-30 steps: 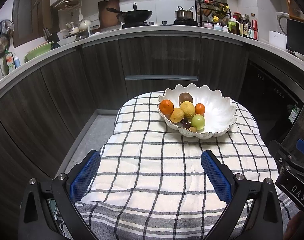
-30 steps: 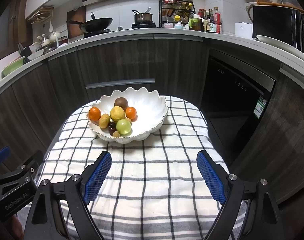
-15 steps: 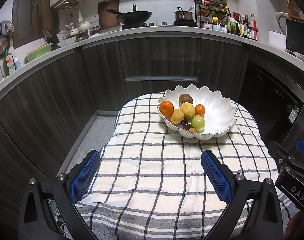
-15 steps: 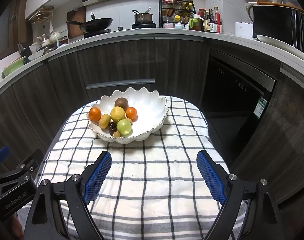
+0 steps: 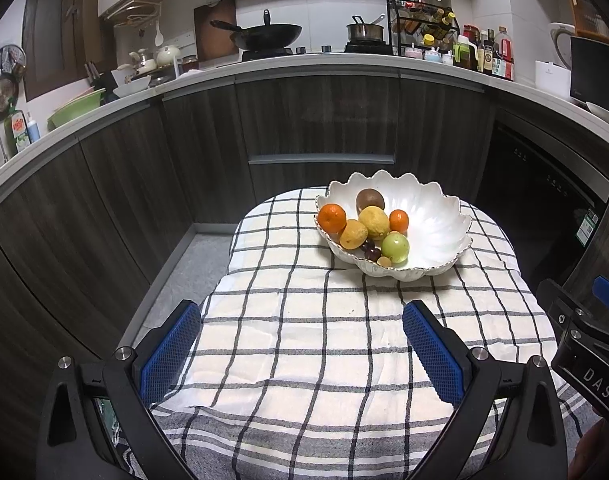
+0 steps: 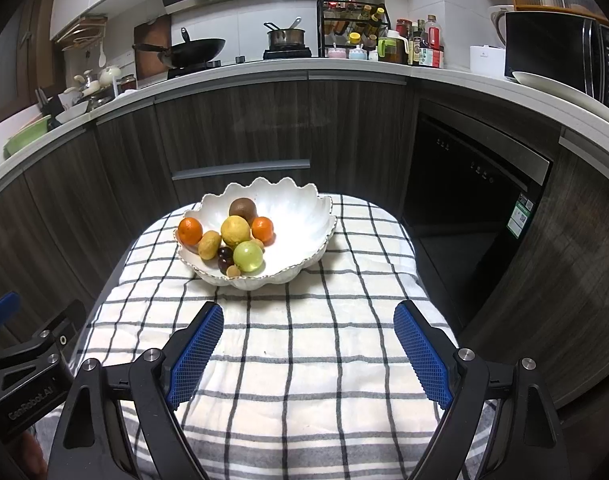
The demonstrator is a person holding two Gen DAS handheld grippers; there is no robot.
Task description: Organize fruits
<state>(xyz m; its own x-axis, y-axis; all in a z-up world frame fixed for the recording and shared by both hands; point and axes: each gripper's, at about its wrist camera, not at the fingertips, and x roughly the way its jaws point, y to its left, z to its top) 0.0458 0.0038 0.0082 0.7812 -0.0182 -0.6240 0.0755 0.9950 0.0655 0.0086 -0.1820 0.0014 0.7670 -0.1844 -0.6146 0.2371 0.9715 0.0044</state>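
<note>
Left wrist view: the left gripper (image 5: 302, 344) hangs over the checked cloth (image 5: 304, 360) with its jaws spread wide and nothing between the blue pads (image 5: 168, 354). The right gripper (image 6: 308, 348) is likewise spread and empty.

Location of the work items: all fruit lies in the white scalloped bowl (image 6: 304, 216), clustered in its left half. In the right wrist view the bowl stands at 12 o'clock from the right gripper, slightly toward 11, and apart from it. In the left wrist view the bowl (image 5: 436, 216) stands at about 1 o'clock, apart from the fingertips.

Hazards, as judged from this position:
- The fruits touch one another. Gripping the yellow fruit (image 6: 235, 231) or the green fruit (image 6: 248, 256) may dislodge the dark grapes (image 6: 224, 258) beside them.
- Round fruit may slip from the pads and roll off the cloth.
- The bowl rests on soft, wrinkled cloth. A fingertip pressing on its rim may tip or slide it.
- Both grippers face the same cluster. Simultaneous approach risks collision between them.
</note>
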